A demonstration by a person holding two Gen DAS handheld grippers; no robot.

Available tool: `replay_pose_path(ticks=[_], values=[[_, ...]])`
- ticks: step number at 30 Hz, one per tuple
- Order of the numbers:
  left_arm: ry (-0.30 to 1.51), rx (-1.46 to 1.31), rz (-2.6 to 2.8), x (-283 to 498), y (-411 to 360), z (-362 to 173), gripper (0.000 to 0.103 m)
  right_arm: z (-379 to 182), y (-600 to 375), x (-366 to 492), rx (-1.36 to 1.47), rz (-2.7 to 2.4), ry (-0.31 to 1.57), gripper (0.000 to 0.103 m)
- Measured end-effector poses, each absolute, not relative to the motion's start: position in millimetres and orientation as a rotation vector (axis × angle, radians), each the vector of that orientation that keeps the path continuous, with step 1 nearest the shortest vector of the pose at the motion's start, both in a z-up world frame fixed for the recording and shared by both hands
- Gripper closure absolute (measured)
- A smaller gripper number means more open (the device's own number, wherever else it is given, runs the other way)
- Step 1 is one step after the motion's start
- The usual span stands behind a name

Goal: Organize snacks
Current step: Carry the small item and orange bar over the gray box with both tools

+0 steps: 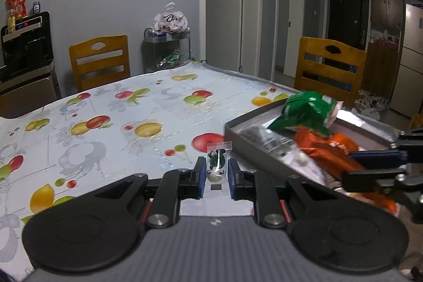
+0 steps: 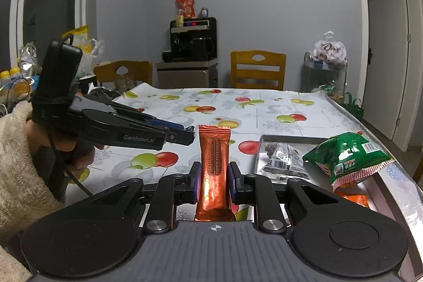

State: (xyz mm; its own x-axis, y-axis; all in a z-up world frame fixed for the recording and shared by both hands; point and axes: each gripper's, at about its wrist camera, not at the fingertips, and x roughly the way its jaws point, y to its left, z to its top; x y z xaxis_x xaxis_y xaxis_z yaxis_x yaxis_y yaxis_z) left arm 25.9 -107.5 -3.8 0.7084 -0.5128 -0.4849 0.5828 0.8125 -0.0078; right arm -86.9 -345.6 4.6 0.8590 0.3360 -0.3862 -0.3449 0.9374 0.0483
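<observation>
My left gripper (image 1: 216,163) is shut on a small clear packet (image 1: 216,165) with a white and green sweet inside, held above the fruit-print tablecloth (image 1: 132,123). In the right wrist view the left gripper (image 2: 182,134) reaches in from the left, held by a hand in a fleecy sleeve (image 2: 18,149). My right gripper (image 2: 214,168) is shut on a long orange foil snack bar (image 2: 214,157) that stands upright between the pads. A grey tray (image 2: 290,139) on the right holds a green bag (image 2: 349,152), a clear packet of dark seeds (image 2: 284,159) and an orange packet (image 2: 354,198).
From the left wrist, the tray (image 1: 253,147) and the green bag (image 1: 306,110) lie at right, with the right gripper (image 1: 370,165) over the tray's near end. Wooden chairs (image 1: 100,57) (image 1: 330,65) stand behind the table. A black appliance (image 2: 193,41) sits by the wall.
</observation>
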Motion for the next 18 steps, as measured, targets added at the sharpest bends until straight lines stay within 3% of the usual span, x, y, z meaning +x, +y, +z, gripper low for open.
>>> replay_pose_path(ticks=[18], values=[[0.515, 0.19, -0.733, 29.8, -190.6, 6.6, 0.088, -2.8, -411.1, -58.9, 0.08, 0.197, 0.46, 0.08]])
